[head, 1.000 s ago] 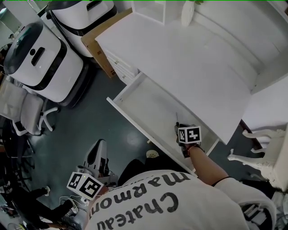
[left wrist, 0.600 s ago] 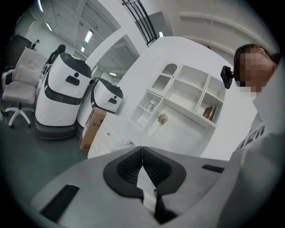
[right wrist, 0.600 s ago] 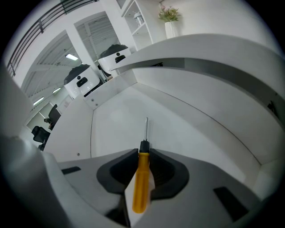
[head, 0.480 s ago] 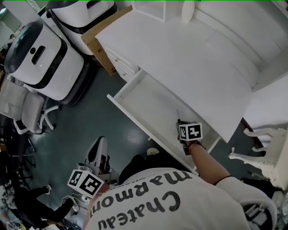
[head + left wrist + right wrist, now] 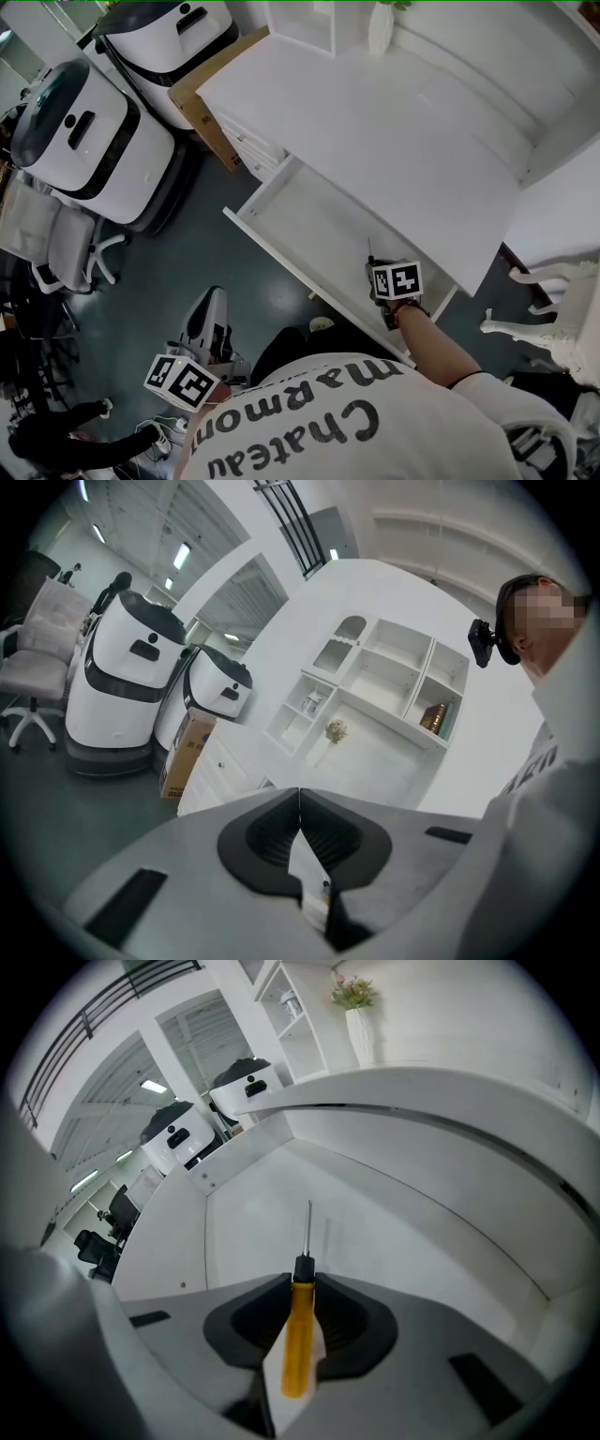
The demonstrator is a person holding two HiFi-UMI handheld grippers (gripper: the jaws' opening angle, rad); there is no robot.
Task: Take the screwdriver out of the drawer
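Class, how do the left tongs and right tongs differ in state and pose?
The left tongs are shut and empty; the right tongs, jaws just closing, clamp the screwdriver by its yellow handle. The left tongs hang beside the person over the floor; the right tongs reach down into the open drawer. Both carry a marker cube.

The drawer [image 5: 314, 217] is seen steeply from overhead and closely in the right gripper view; shelves [image 5: 384, 682] are faced by the left gripper view.

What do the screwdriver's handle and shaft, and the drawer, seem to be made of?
Screwdriver: smooth amber-yellow handle, probably plastic; black collar; thin grey shaft, likely steel. Drawer: flat, matte white panels with square joints, probably painted wood or laminated board; the look cannot settle which.
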